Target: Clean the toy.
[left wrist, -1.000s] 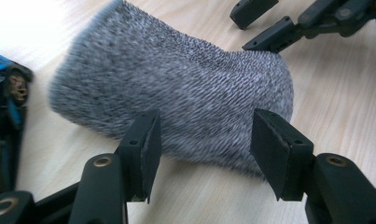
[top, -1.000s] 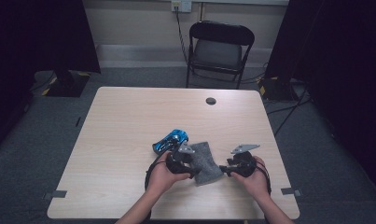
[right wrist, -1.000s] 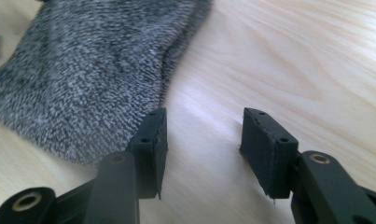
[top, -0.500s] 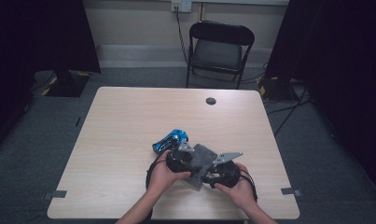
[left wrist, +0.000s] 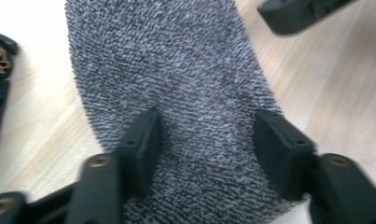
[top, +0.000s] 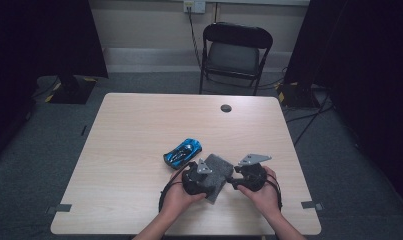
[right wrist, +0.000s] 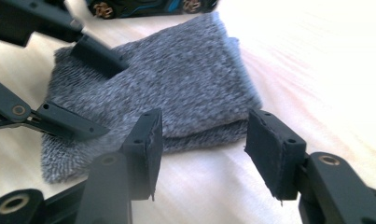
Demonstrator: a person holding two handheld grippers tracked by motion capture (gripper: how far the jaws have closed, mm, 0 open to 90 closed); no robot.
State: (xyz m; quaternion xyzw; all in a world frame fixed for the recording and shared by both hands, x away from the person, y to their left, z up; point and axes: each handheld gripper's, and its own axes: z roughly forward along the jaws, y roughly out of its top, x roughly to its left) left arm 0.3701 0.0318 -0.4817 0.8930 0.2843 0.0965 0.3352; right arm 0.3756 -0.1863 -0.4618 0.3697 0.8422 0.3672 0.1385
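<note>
Seen from above: folded grey cloth (top: 216,170) flat on the near part of a pale wooden table (top: 139,125), just beside a blue toy car (top: 182,152), with a hand-held gripper at either side.

Left gripper (left wrist: 204,135): set down over the cloth, jaws apart and just now closing, with grey pile between the pads but not pinched.

Right gripper (right wrist: 202,140): low at the cloth's folded edge, jaws apart and just now opening, with nothing between them and the layered edge just ahead.

Likely to go wrong from here:
- Catching a single layer at the folded edge, so that the fold pulls open instead of moving as one. The cause would be a right-hand approach too high or too shallow.
- Bunching or dragging the whole cloth, through the left pads closing on loose pile without a firm pinch.
- Nudging the toy car, which sits close to the cloth's far corner and rolls easily, should the cloth slide that way.
- Knocking one gripper against the other, with both working near together over a small piece of cloth.
</note>
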